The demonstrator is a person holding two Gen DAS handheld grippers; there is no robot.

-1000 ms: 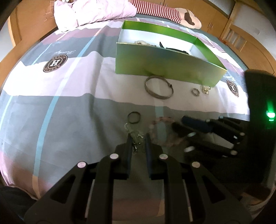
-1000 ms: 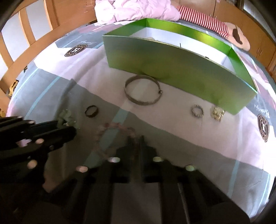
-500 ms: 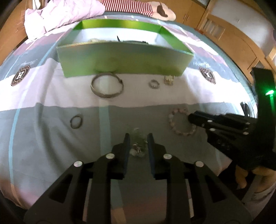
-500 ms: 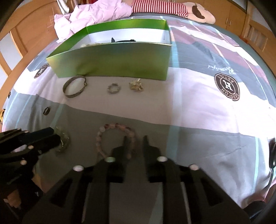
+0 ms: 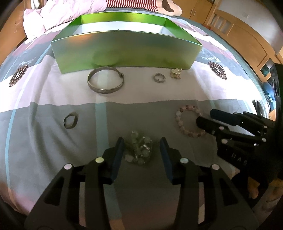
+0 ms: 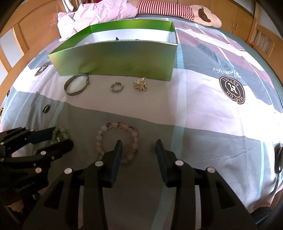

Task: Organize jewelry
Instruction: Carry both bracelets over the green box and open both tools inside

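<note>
My left gripper (image 5: 141, 146) is open, its fingers on either side of a pale green bead cluster (image 5: 139, 149) on the bedsheet; this cluster also shows in the right wrist view (image 6: 60, 135). My right gripper (image 6: 138, 148) is open, its left finger over the near side of a pink bead bracelet (image 6: 117, 139), also seen in the left wrist view (image 5: 189, 123). A silver bangle (image 5: 105, 82), a small silver ring (image 5: 159, 77), a gold piece (image 5: 176, 73) and a dark ring (image 5: 70, 120) lie on the sheet before the green box (image 5: 123, 51).
The bed has a striped sheet with round logos (image 6: 232, 89). A crumpled pink blanket (image 6: 99, 14) and a striped plush toy (image 6: 176, 9) lie behind the box. Wooden bed rails (image 5: 247, 39) run along the sides.
Both grippers have opened wide. The left one has moved closer, so the green beads now lie between its fingers. The right one has moved in over the pink bracelet.
</note>
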